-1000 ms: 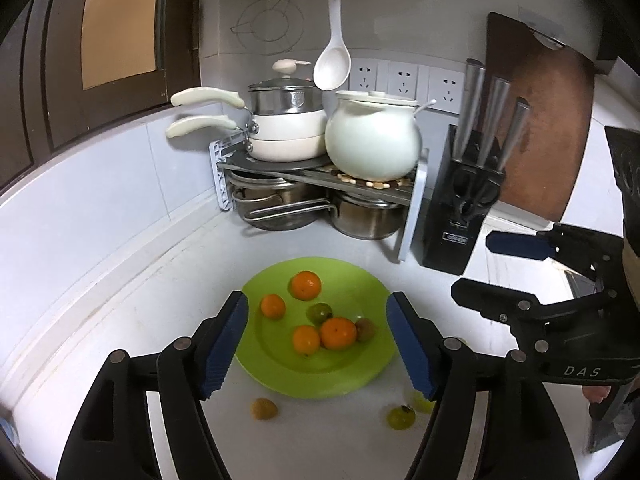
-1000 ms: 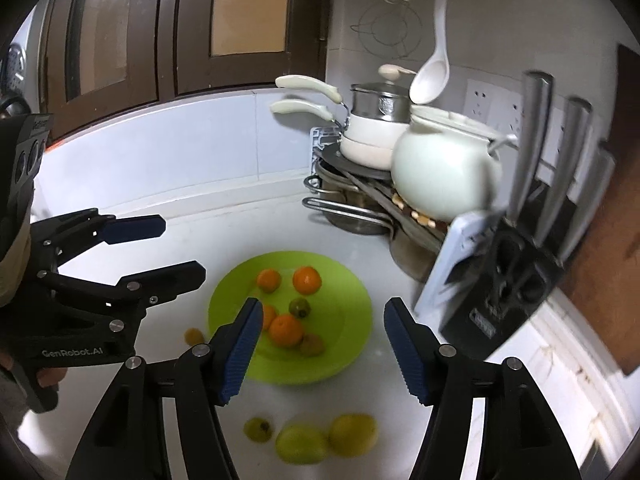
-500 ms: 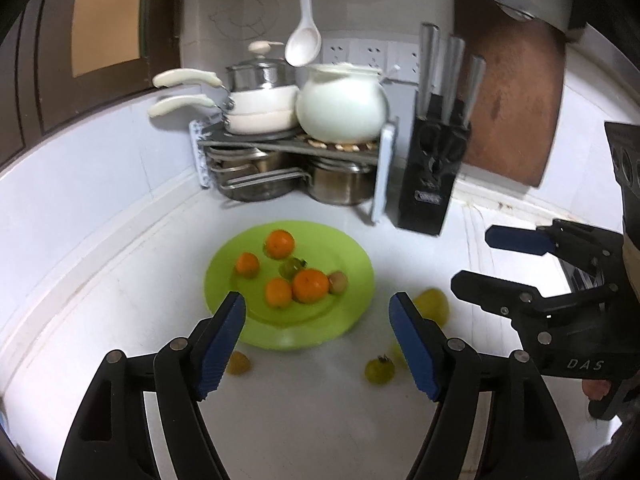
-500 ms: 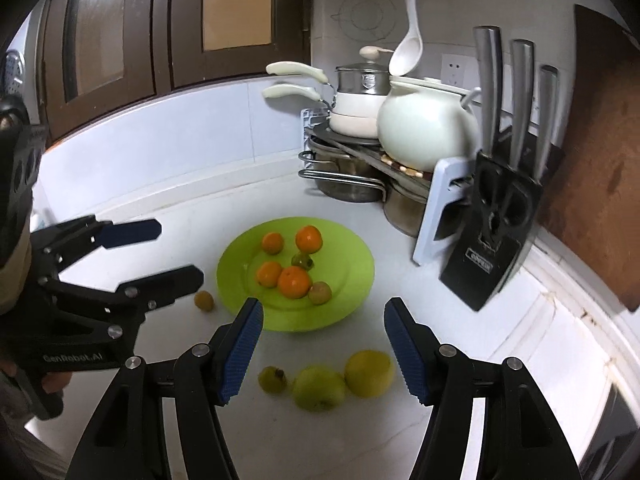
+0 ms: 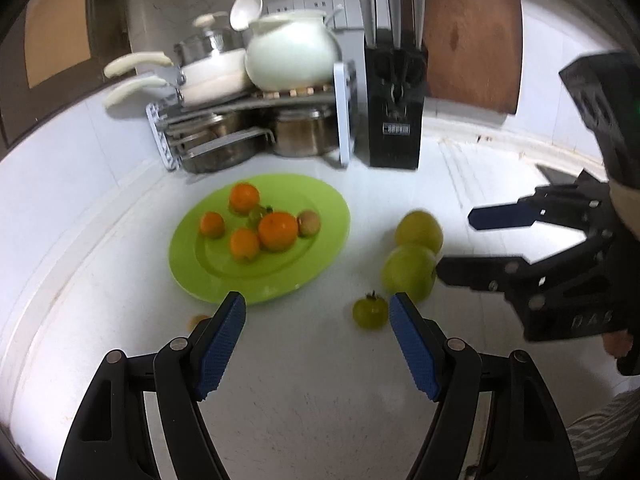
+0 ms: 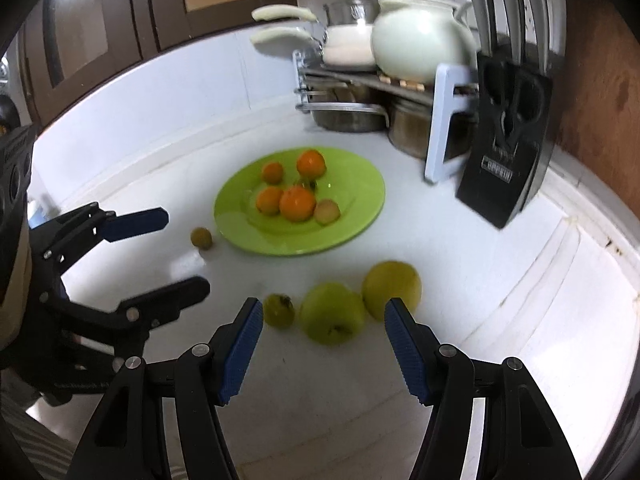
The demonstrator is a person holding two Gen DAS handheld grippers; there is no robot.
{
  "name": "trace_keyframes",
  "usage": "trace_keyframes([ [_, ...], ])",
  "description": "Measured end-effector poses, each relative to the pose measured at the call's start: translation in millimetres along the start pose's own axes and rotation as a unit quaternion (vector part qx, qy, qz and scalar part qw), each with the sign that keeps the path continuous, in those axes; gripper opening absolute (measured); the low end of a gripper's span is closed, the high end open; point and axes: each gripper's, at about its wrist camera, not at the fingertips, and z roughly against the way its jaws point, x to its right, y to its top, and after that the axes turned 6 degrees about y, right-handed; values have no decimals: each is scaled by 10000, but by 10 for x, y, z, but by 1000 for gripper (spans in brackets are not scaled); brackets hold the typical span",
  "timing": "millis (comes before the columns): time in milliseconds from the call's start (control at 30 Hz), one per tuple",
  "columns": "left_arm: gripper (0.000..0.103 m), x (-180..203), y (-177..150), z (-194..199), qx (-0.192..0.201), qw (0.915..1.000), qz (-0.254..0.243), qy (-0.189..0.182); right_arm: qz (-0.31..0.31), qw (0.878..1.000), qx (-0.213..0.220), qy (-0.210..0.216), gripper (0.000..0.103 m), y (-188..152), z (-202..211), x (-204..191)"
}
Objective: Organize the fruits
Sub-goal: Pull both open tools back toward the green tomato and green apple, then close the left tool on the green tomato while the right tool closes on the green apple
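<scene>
A lime-green plate (image 5: 324,256) (image 6: 360,208) on the white counter holds several oranges (image 5: 278,231) (image 6: 297,203) and a brownish fruit (image 5: 309,223). Off the plate lie a green apple (image 5: 408,272) (image 6: 332,314), a yellow-green fruit (image 5: 418,230) (image 6: 392,288), a small green tomato (image 5: 370,312) (image 6: 279,311) and a small brown fruit (image 6: 201,238) (image 5: 198,320). My left gripper (image 5: 316,340) is open and empty, near the tomato. My right gripper (image 6: 322,344) is open and empty, just in front of the apple; it also shows in the left wrist view (image 5: 468,244).
A metal rack (image 5: 256,120) with pots and a white kettle (image 5: 292,56) stands at the back. A black knife block (image 5: 394,108) and a brown cutting board (image 5: 472,36) are to its right. The left gripper shows in the right wrist view (image 6: 176,252).
Both grippers have pulled back and swung right, so the plate sits farther away and the loose apple, yellow fruit and tomato come close to the fingers. Both stay open.
</scene>
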Motion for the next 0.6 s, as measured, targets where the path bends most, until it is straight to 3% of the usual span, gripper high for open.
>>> trace_keyframes([
  [300, 73, 104, -122, -281, -348, 9988, -21, -355, -260, 9992, -297, 80, 64, -141, -201, 127],
  [600, 58, 196, -74, -489, -472, 9971, -55, -600, -496, 9976, -469, 71, 64, -197, -286, 250],
])
